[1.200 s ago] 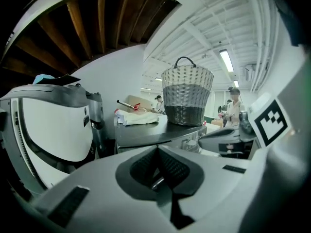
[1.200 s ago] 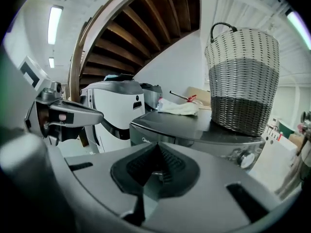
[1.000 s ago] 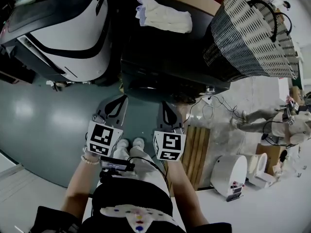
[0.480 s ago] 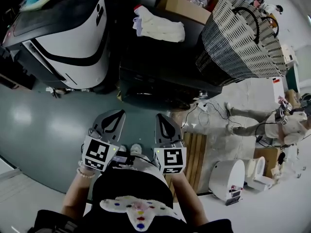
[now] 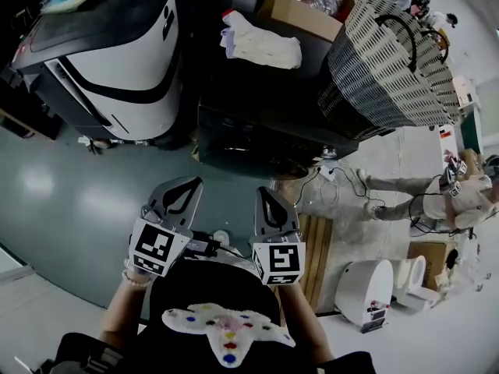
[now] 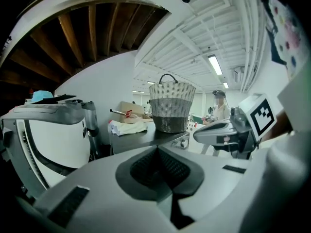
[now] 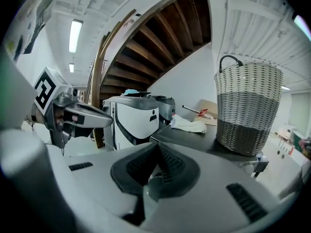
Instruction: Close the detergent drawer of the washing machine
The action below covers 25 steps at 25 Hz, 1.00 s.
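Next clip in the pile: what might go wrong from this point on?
1. The washing machine's front is dark and the drawer cannot be made out, so the shut left tool or right tool might push the wrong spot.
2. The basket stands near the edge of the machine's top; a hard shove may shift it.
3. Cables lie on the floor by the machine: a trip hazard.
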Tool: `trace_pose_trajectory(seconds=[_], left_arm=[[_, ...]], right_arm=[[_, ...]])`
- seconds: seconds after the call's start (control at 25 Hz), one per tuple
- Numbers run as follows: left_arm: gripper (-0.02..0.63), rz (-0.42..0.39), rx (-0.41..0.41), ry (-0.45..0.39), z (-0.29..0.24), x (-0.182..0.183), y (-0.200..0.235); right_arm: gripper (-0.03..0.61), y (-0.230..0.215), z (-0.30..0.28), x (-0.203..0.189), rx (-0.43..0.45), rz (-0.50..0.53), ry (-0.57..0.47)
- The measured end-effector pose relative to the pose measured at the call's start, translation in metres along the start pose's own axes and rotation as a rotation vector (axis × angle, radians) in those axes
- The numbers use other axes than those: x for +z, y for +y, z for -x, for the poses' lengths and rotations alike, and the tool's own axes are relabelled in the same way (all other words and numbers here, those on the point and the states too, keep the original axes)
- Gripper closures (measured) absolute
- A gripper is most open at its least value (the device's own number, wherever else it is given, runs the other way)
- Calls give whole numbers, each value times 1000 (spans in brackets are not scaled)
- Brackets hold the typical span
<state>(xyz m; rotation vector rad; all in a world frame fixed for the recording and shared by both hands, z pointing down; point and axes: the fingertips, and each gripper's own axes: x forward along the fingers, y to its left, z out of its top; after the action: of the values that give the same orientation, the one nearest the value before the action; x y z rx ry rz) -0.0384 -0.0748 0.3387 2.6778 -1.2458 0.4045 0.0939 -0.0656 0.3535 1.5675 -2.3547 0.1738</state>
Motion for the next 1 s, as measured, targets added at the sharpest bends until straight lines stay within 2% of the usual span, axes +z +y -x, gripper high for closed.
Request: trace_pose_trajectory(seconds=[0.4,1.0], left_arm=[[603,-21,-15,5,-1,-1,-7],[603,-4,-14,23,-1,-7,-4]], right_arm=[[575,8,3,-1,20,-1,11],[575,11,1,-1,31,13,18]])
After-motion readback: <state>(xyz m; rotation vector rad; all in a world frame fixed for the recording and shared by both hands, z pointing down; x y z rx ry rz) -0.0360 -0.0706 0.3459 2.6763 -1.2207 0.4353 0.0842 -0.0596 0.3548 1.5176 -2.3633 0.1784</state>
